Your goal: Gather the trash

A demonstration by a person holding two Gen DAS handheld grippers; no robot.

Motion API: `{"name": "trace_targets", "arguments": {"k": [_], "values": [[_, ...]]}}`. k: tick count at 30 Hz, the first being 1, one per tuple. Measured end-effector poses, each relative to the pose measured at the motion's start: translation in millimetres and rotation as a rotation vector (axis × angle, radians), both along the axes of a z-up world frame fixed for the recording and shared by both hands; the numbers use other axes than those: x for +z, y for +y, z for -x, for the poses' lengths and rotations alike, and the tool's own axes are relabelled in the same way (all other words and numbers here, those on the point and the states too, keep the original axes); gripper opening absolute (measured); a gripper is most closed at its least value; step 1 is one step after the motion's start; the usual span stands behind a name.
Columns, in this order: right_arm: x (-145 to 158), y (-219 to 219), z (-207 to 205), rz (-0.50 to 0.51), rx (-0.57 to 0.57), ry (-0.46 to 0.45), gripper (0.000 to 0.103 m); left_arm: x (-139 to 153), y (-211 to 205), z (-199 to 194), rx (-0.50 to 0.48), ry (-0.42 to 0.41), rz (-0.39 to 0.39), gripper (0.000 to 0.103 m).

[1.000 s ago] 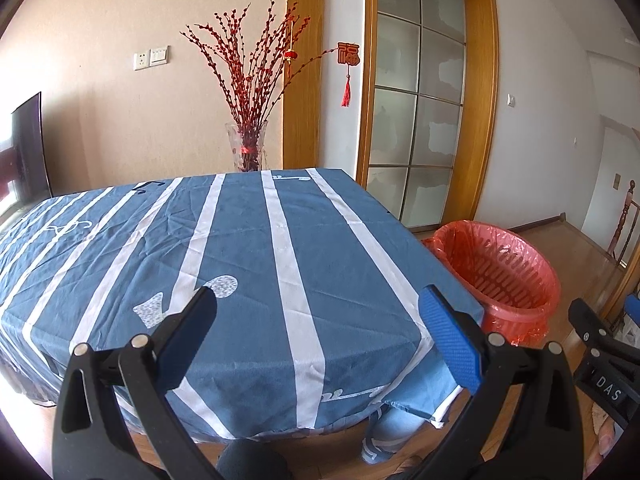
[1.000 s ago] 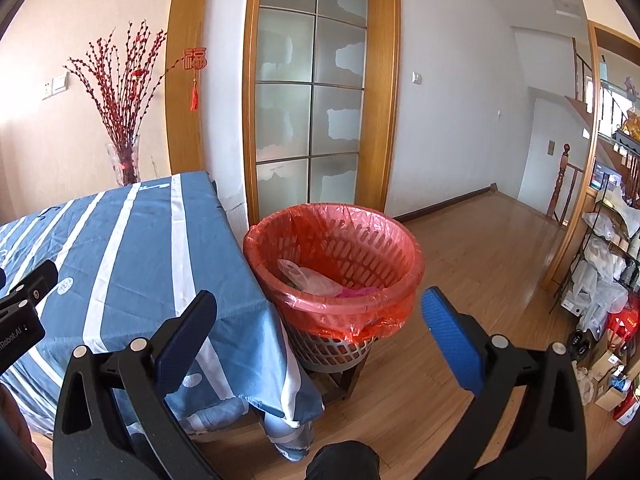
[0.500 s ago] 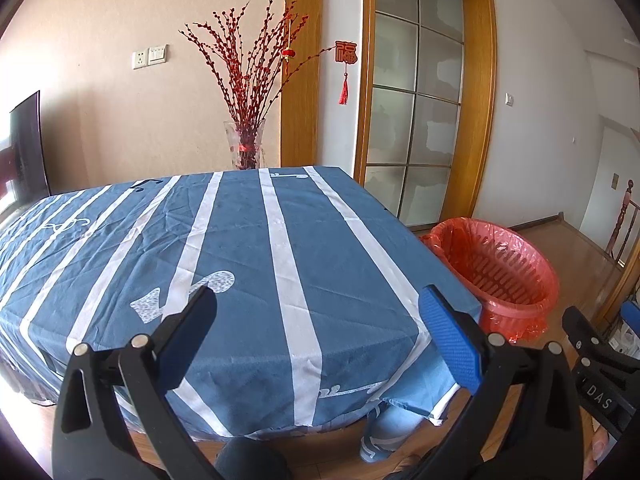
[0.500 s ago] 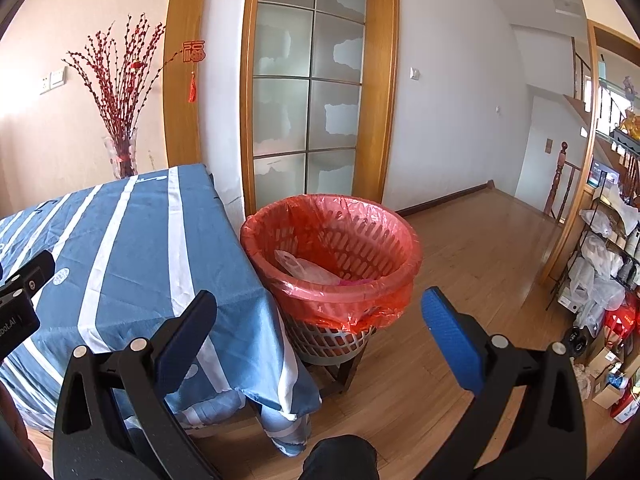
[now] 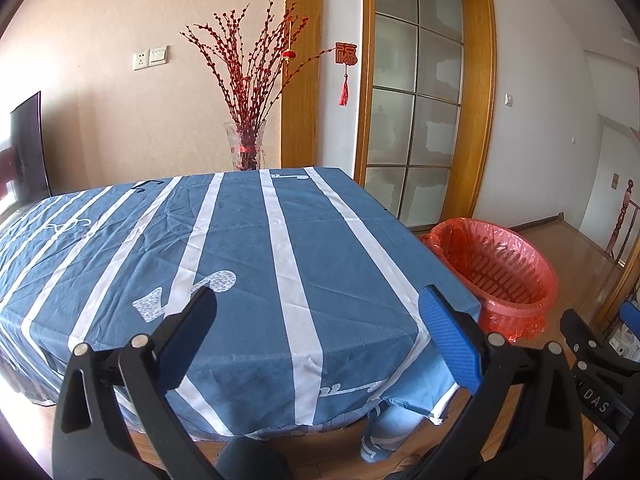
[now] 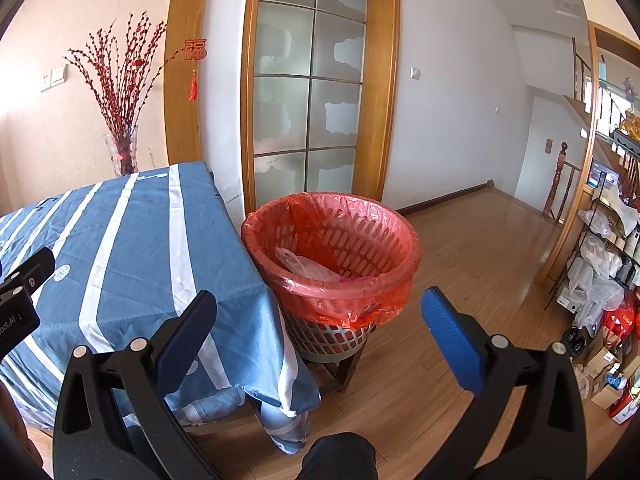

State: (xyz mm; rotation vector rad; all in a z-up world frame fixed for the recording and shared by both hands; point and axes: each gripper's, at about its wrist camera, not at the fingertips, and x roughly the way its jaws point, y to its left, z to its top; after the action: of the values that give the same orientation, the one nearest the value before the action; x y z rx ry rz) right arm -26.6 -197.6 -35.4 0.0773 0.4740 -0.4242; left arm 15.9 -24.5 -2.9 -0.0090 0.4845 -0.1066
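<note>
The right wrist view looks down into the red-lined trash basket [image 6: 332, 256] at mid-frame, showing a pale plastic bag [image 6: 304, 266] lying inside, while the left wrist view shows only the basket's inner wall at right beyond the blue striped tablecloth [image 5: 248, 264]. Low in each frame, the left gripper [image 5: 320, 320] and right gripper [image 6: 320, 320] are spread wide, holding and touching nothing.

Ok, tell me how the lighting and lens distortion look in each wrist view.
Left wrist view: sunlight washes out the far left edge beside the tablecloth; the door frame bows from the fisheye. Right wrist view: glare bleaches the wall at left, the wood floor shows a soft sheen, the trash basket is sharp; dark vignette fills the corners in both.
</note>
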Motion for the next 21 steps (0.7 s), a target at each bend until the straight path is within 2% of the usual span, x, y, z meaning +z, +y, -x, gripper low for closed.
{"name": "trace_targets", "arguments": {"k": [21], "values": [[-2.7, 0.8, -0.9, -0.011, 0.014, 0.013, 0.101, -0.2, 4.3, 0.0, 0.011, 0.002, 0.006, 0.099]]}}
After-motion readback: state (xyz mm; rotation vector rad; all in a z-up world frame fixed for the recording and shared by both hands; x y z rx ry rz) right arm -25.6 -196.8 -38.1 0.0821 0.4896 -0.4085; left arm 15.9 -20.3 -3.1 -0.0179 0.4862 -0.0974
